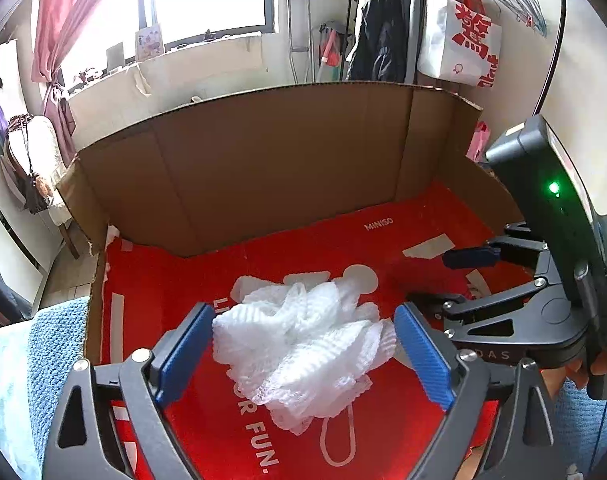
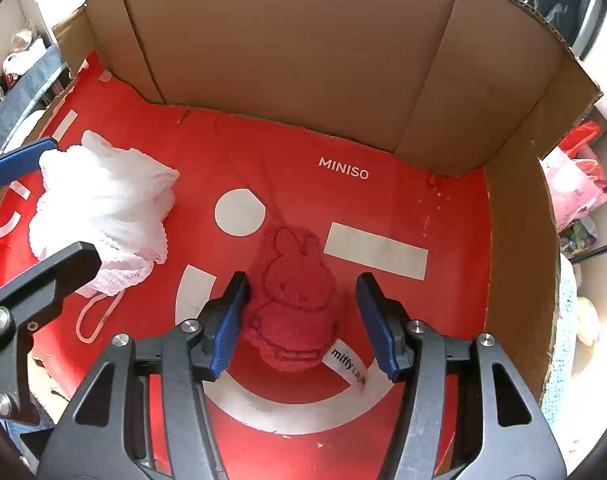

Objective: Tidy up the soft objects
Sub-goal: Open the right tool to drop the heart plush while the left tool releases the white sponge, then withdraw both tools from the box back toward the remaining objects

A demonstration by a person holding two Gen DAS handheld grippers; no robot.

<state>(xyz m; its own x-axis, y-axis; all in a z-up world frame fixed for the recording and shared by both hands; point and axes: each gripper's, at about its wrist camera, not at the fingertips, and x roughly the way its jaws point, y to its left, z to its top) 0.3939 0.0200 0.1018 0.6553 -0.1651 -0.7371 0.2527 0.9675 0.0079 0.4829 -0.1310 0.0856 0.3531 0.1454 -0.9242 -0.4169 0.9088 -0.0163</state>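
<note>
A white mesh bath pouf [image 1: 299, 352] lies on the red MINISO sheet [image 1: 343, 240] that lines a cardboard box [image 1: 263, 160]. My left gripper [image 1: 303, 354] is open, its blue pads on either side of the pouf and not pressing on it. In the right wrist view a small red terry cloth with a Miffy rabbit [image 2: 291, 304] and a white tag lies on the red sheet [image 2: 383, 200]. My right gripper [image 2: 303, 324] stands open around it, the right pad clearly apart. The pouf [image 2: 103, 204] and left gripper [image 2: 43, 212] show at the left there. The right gripper [image 1: 447, 280] shows at the right in the left wrist view.
Tall cardboard walls [image 2: 303, 60] close the box at the back and right. A blue knitted towel [image 1: 55, 344] lies outside its left edge. A clothes rack with hangers [image 1: 387, 20] and a white bag [image 1: 459, 40] stand behind; pink bags [image 2: 575, 184] sit to the right.
</note>
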